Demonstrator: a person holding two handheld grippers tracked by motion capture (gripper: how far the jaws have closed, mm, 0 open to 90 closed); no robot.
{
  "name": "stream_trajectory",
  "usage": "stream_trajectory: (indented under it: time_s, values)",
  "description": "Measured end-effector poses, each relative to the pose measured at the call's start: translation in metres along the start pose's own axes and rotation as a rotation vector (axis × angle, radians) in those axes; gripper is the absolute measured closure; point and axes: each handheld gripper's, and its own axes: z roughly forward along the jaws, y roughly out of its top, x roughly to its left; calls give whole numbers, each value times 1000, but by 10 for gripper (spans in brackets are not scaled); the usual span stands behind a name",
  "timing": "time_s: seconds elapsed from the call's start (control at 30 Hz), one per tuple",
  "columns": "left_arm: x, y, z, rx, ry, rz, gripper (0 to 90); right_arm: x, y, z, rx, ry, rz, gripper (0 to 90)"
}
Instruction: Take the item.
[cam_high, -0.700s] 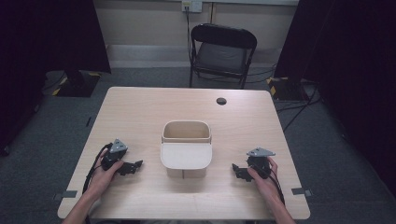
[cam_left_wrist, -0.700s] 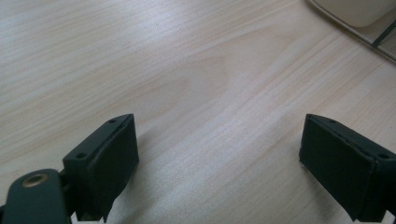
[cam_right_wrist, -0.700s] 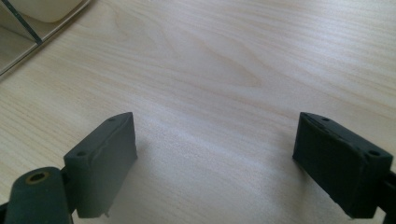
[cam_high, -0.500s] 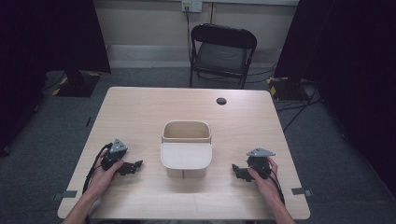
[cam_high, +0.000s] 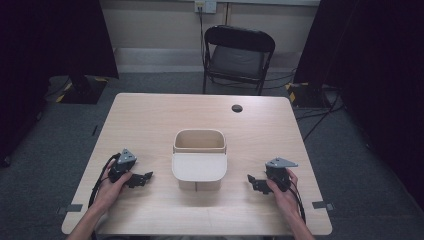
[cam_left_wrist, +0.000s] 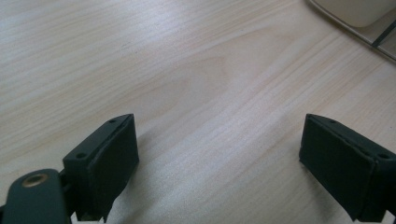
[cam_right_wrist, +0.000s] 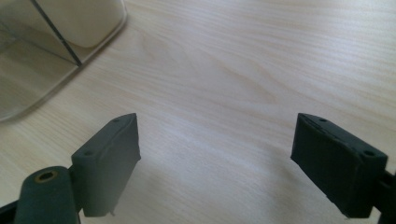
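A pale wooden worktop (cam_high: 150, 120) spans the middle of the high view, and a beige bin (cam_high: 199, 159) with rounded corners stands at its centre, its open mouth toward the top of the frame and a flat cream lid or panel covering its nearer part. At the lower left of that view the left claw (cam_high: 146, 176) lies on the wood in the person's left hand (cam_high: 111, 186), its tips pointing toward the bin and stopping well short of it; a grey three-cornered plate (cam_high: 127, 157) sits on top and a black cable loops back along the forearm. At the lower right the right claw (cam_high: 251, 181) rests in the right hand (cam_high: 281, 192), likewise pointed at the bin and apart from it, under its own grey plate (cam_high: 281, 163). In the left gripper view the two black jaws stand wide apart at the bottom corners with only bare wood grain between them, and the bin's base (cam_left_wrist: 355, 11) cuts into the upper right corner. In the right gripper view the jaws are equally spread over bare wood, with the bin (cam_right_wrist: 70, 23) at the upper left. A small dark round grommet (cam_high: 237, 108) lies near the worktop's far edge, and a black folding chair (cam_high: 239, 55) stands beyond it at top centre.
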Motion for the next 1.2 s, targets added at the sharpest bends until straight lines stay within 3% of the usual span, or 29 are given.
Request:
stream_trajectory:
  time_s: [0.47,0.7,1.2]
  values:
    - [0,0,0,0,0,0,110,15,11,-14,-68,90,-14,149]
    - [0,0,0,0,0,0,110,32,19,-20,-101,147,-32,149]
    - [0,0,0,0,0,-5,109,55,26,-22,-125,245,-72,147]
